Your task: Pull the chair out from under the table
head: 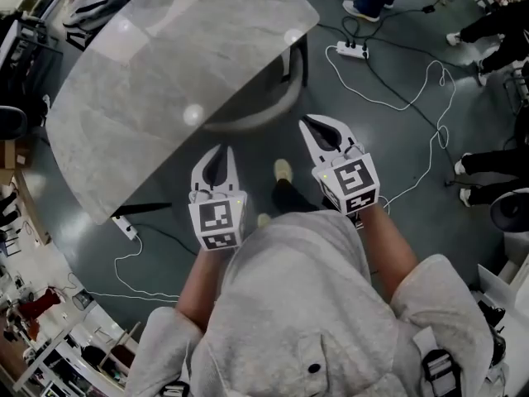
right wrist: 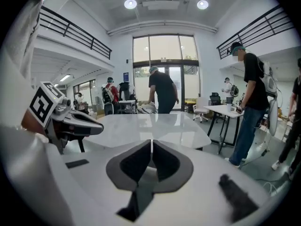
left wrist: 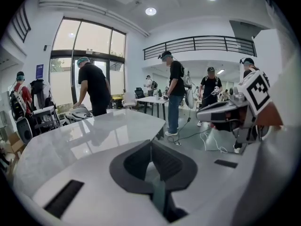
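Note:
The pale marbled table (head: 165, 81) fills the upper left of the head view. Under its near right edge shows the chair (head: 263, 112), a rounded light rim with a dark leg beside it. My left gripper (head: 218, 150) is shut and empty, its tips just off the table's near edge. My right gripper (head: 309, 124) is also shut and empty, pointing at the chair's rim from a short way off. In the left gripper view the shut left gripper (left wrist: 151, 143) faces the tabletop (left wrist: 89, 135), with the right gripper (left wrist: 221, 112) alongside. In the right gripper view the shut right gripper (right wrist: 151, 143) faces the table (right wrist: 160, 124).
White cables and a power strip (head: 352, 50) lie on the dark floor to the right of the table; another strip (head: 126, 227) lies near its left corner. My own shoe (head: 283, 170) is between the grippers. Several people stand around, one bent over the table's far side (right wrist: 162, 92).

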Demonstrator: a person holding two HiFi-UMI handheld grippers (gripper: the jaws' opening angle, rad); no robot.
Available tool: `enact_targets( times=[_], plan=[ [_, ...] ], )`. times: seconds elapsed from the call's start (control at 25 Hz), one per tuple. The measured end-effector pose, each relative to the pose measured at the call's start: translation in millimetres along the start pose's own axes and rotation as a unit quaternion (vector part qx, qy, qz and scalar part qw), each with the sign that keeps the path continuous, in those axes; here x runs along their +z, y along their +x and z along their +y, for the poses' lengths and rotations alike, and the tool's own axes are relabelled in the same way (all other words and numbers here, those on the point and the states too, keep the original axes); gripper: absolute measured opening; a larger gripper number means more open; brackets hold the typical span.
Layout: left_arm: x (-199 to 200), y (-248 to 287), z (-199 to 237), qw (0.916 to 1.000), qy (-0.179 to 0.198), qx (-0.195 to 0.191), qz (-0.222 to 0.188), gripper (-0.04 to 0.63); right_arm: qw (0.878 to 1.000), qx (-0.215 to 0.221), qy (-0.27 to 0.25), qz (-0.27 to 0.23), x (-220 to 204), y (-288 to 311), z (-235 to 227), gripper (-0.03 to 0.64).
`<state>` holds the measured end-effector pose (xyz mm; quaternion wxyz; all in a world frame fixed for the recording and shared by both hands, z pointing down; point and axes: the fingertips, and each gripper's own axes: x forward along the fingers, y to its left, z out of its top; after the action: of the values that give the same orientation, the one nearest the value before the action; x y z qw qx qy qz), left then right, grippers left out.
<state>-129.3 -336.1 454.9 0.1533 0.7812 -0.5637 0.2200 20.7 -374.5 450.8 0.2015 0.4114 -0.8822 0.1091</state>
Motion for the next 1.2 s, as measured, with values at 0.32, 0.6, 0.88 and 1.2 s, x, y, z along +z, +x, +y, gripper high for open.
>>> enact_targets(
  times=[0.32,0.6,0.88,1.2],
  plan=[
    [-39,65,-1,0.9884,0.096,-0.067,0.098,0.195,0.981,0.121,-0.086,0.124,-51,57,0,0.127],
    [-106,116,1,0.9287,0.254,-0.140,0.231,0.285,0.910,0.209,-0.287,0.215,-110,104,13,0.193],
    [-145,159,10,0.8866,0.306,-0.162,0.307,0.287,0.853,0.252,-0.362,0.278,-155,149,18,0.199],
    [-173,172,8,0.7987,0.434,-0.194,0.369,0.284,0.779,0.249,-0.480,0.318,-182,172,12,0.198]
  ],
)
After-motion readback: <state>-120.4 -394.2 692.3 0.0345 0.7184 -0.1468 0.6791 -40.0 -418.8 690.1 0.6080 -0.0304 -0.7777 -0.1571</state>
